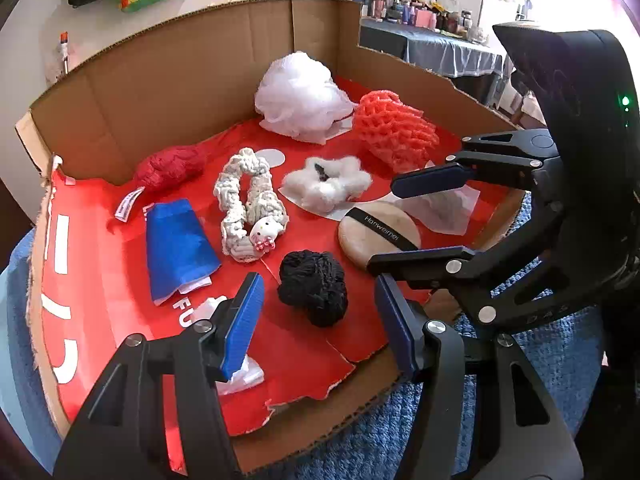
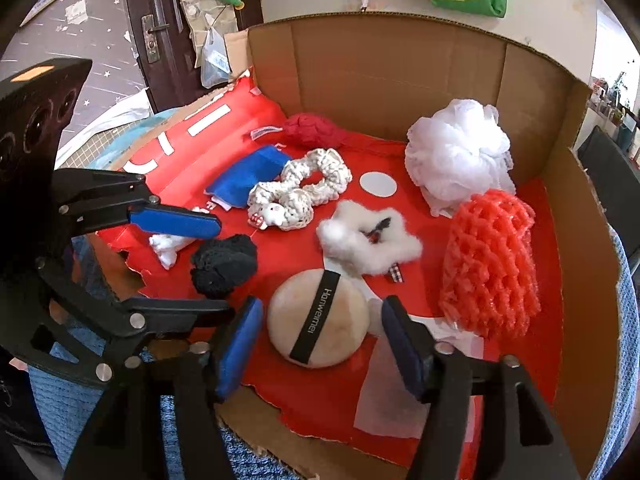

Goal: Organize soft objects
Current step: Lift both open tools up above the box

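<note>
A black knitted scrunchie (image 1: 314, 288) (image 2: 224, 264) lies on the red sheet, in the gap of my left gripper (image 1: 318, 320) (image 2: 226, 270); the blue pads stand apart from it, open. A round beige powder puff (image 2: 316, 320) (image 1: 376, 236) with a black strap lies flat in the gap of my right gripper (image 2: 322, 308) (image 1: 382, 228), which is open and clear of the puff on both sides. Further in lie a white knitted band with a cat charm (image 1: 248, 208), a white fluffy scrunchie (image 1: 328, 184), a blue cloth (image 1: 178, 248) and a red scrunchie (image 1: 168, 172).
Everything sits in a low cardboard box (image 1: 160, 92) lined with red. A white mesh loofah (image 1: 298, 96) and an orange foam net (image 1: 394, 130) stand at the back right. A crumpled white tissue (image 1: 240, 376) lies under my left finger. Blue fabric (image 1: 400, 420) surrounds the box's torn front edge.
</note>
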